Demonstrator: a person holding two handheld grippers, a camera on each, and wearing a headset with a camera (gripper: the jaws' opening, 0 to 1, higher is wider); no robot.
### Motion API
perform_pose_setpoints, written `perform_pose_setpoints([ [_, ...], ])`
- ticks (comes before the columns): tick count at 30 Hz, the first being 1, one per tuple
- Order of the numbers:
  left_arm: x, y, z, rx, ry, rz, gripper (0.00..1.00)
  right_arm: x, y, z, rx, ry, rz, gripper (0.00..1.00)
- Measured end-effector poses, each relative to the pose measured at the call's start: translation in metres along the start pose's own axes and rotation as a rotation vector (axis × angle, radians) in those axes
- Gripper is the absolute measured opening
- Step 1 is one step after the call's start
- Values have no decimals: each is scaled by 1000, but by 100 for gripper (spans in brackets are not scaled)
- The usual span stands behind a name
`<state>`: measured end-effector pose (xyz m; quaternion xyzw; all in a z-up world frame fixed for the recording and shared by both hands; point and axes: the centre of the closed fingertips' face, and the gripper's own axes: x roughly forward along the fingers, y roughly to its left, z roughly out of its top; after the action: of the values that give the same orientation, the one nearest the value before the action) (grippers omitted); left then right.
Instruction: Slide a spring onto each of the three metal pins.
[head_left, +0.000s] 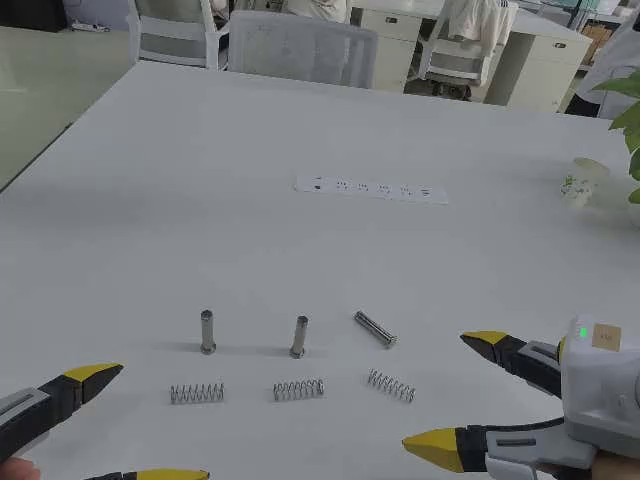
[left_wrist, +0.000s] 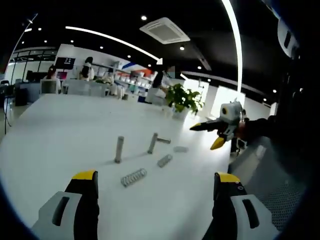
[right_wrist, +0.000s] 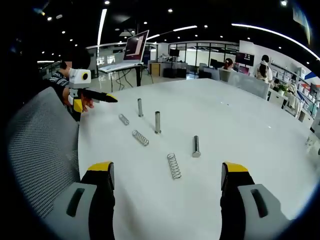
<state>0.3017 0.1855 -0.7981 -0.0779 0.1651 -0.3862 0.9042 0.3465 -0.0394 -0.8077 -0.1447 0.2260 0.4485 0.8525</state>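
- Work surface: all parts lie on the white table (head_left: 300, 250), near its front edge. The socket strip (head_left: 370, 188) sits well behind them and plays no part in the work.
- Pins: the left pin (head_left: 207, 332) and the middle pin (head_left: 299, 337) stand upright on their wider ends. This leaves each shaft free at the top to take a spring.
- The right pin (head_left: 375, 329) lies on its side, at an angle to the row. It probably has to be stood up or held before a spring can go on.
- Springs: the left spring (head_left: 197, 393), the middle spring (head_left: 299, 389) and the right spring (head_left: 391, 385) lie flat in a row just in front of the pins, one before each. This layout keeps each carry short. No spring is on a pin yet.
- Left gripper (head_left: 135, 423): the jaws are spread wide and carry nothing. It hovers at the near left, beside the left spring and apart from it.
- Right gripper (head_left: 440, 388): the jaws are likewise spread and empty. It hovers at the near right, just beside the right spring.
- Judgement: each gripper flanks the row on its own side, so either one can start with the spring nearest to it. The task is at its start, with all three springs to be fitted.
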Motion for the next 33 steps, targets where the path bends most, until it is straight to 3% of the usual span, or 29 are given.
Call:
perform_pose_setpoints([
  [33, 1, 1, -3, -4, 4, 2, 92, 0, 0, -3, 3, 10, 1, 86],
])
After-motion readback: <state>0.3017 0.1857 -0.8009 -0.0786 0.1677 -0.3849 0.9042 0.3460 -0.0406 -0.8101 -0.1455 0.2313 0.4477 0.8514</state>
